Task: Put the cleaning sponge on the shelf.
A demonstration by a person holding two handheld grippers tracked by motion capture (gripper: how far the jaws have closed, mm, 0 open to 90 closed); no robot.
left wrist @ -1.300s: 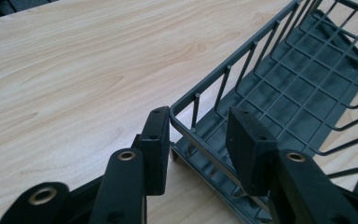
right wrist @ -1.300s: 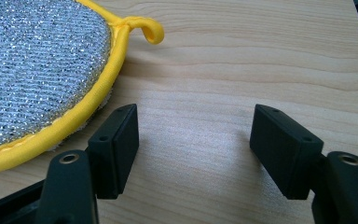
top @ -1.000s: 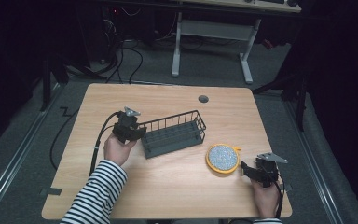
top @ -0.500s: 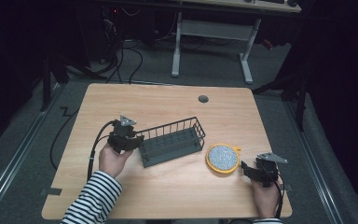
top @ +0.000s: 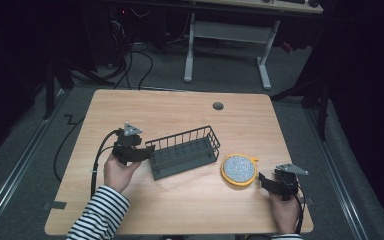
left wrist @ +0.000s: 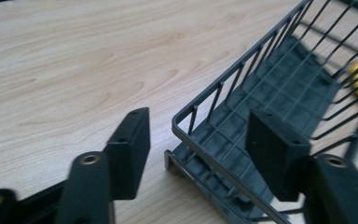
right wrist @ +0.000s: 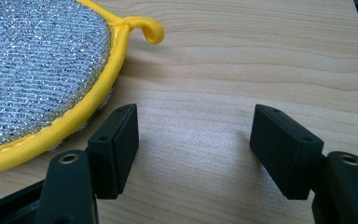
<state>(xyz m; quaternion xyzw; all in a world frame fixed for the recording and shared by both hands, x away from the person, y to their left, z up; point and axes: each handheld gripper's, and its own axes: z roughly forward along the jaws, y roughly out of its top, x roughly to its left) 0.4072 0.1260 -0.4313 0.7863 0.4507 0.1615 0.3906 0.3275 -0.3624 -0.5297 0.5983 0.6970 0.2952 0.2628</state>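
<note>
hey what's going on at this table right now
A person in a striped sleeve works at a wooden table with a gripper in each hand. The left gripper has just been opening its jaws around the near end wall of a dark wire basket; the rim sits between the pads, which no longer press on it. The right gripper rests open just beside a round yellow-rimmed scrubbing pad, with nothing between its jaws.
</note>
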